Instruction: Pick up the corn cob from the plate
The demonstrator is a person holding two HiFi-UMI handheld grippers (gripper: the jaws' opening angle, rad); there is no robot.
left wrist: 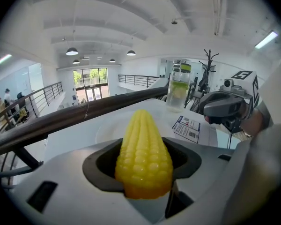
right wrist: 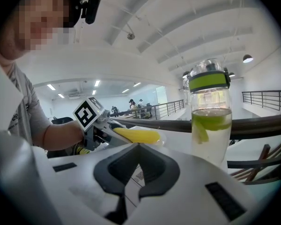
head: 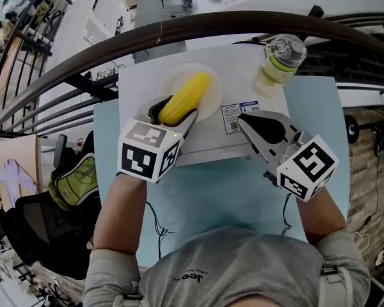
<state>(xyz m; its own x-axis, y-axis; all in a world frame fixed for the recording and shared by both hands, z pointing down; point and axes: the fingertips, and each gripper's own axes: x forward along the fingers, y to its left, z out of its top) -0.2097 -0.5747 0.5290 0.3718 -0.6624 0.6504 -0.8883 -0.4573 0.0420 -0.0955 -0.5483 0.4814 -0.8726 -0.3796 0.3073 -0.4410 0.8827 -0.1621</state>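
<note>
Seen from above my head: closest to me, my two forearms reach out over a pale blue desk [head: 243, 197], each hand holding a white gripper with a black-and-white marker cube.

My left gripper [head: 174, 114] points forward and down, and it is pinching the near, thick end of a yellow corn cob [head: 187, 96]. In the left gripper view the cob fills the hollow between the dark pads, which appear to press on both of its sides. The rest of the yellow corn cob runs away from me, its tapered tip lying on a round white plate [head: 211, 107]. The plate sits on a white board [head: 134, 88] laid over the desk.

My right gripper [head: 246, 121] rests just right of the plate with its jaws pressed together and nothing between them.

Further off, at the board's far right corner, stands a clear plastic bottle with a green band [head: 280, 61], holding pale liquid. Beyond it a dark curved railing [head: 179, 27] crosses the view.

I judge the grasp is being made and the lift has not begun. The next move calls for a firm hold and a straight rise, so that the round cob does not roll or slip out.
</note>
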